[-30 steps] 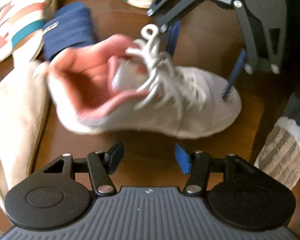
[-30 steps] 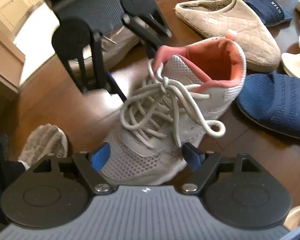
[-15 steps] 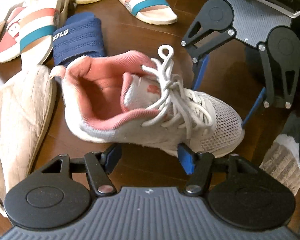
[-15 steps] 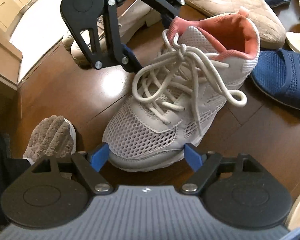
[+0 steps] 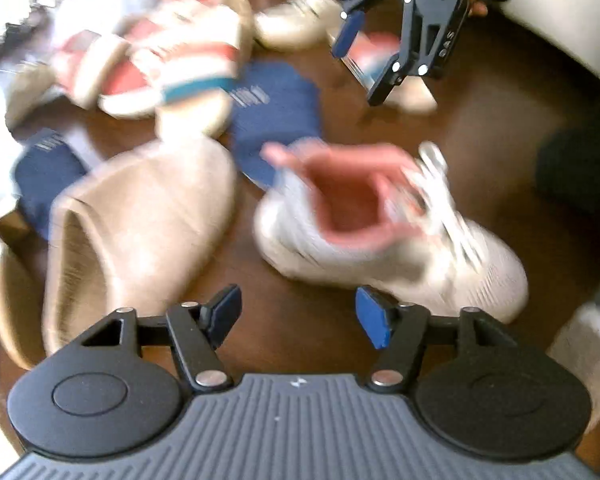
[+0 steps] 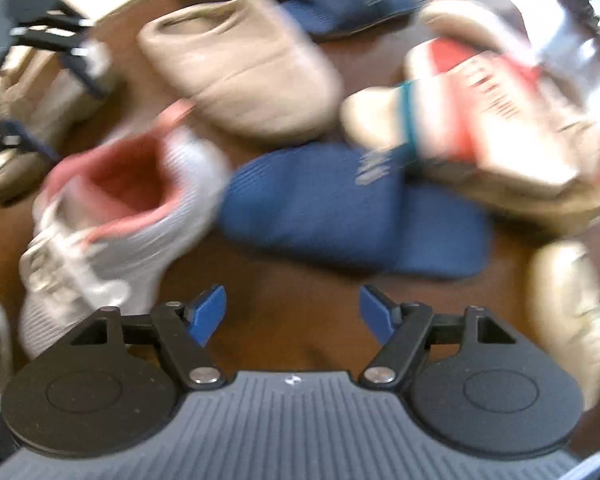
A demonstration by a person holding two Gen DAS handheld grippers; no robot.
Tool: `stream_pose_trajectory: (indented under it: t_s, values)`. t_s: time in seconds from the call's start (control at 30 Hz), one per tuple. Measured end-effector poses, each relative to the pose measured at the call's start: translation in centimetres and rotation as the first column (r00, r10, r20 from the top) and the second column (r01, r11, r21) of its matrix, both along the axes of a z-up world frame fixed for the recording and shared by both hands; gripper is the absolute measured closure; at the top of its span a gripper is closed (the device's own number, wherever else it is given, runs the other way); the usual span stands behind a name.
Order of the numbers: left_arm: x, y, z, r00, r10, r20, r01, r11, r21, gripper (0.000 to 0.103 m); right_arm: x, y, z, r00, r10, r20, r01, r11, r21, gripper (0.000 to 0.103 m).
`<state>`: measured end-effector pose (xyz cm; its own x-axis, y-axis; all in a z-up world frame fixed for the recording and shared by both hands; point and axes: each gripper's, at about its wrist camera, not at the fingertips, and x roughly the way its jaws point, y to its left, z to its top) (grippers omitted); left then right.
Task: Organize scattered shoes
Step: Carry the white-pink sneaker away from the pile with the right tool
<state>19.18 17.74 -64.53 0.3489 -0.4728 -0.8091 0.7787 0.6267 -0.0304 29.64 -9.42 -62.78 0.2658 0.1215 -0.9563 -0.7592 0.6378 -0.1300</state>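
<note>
A white mesh sneaker (image 5: 400,264) with pink lining and loose laces rests on the dark wood floor, apart from both grippers. My left gripper (image 5: 298,316) hovers just short of its heel side, jaws opening and nothing between them. In the right wrist view the sneaker (image 6: 112,224) lies to the lower left. My right gripper (image 6: 292,312) points down at bare floor in front of a navy slide (image 6: 340,208), jaws closing slightly with nothing between them. The right gripper (image 5: 362,66) also hangs at the top of the left wrist view. Both views are motion-blurred.
A beige quilted slipper (image 5: 140,220) lies left of the sneaker. A second navy slide (image 6: 348,0) and red, white and teal striped slides (image 6: 480,112) are piled behind. A cream shoe (image 6: 572,312) lies at the right. A person's socked foot (image 5: 580,340) stands at the right edge.
Both grippers have pulled up and away from the sneaker, which stays on the floor. The right gripper's view has swung from the sneaker's toe to the navy slide.
</note>
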Motion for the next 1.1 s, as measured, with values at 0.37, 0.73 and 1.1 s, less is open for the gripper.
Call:
stream_pose_trajectory:
  t_s: [0.37, 0.73, 1.1]
  values:
    - [5.9, 1.6, 2.3, 0.912, 0.406, 0.067, -0.391, 0.906, -0.161, 0.019, 22.4, -9.4, 4.4, 0.856, -0.492, 0.157, 0.448, 0.859, 0.248, 0.032]
    - [1.5, -1.3, 4.2, 0.791, 0.606, -0.081, -0.611, 0.776, -0.157, 0.011, 36.0, -19.2, -4.4, 0.611, -0.779, -0.144, 0.743, 0.501, 0.444, 0.029]
    - [-0.7, -3.7, 3.4, 0.74, 0.654, -0.157, -0.669, 0.741, -0.063, 0.011, 38.2, -18.8, -6.4, 0.512, -0.833, -0.211, 0.773, 0.34, 0.535, 0.023]
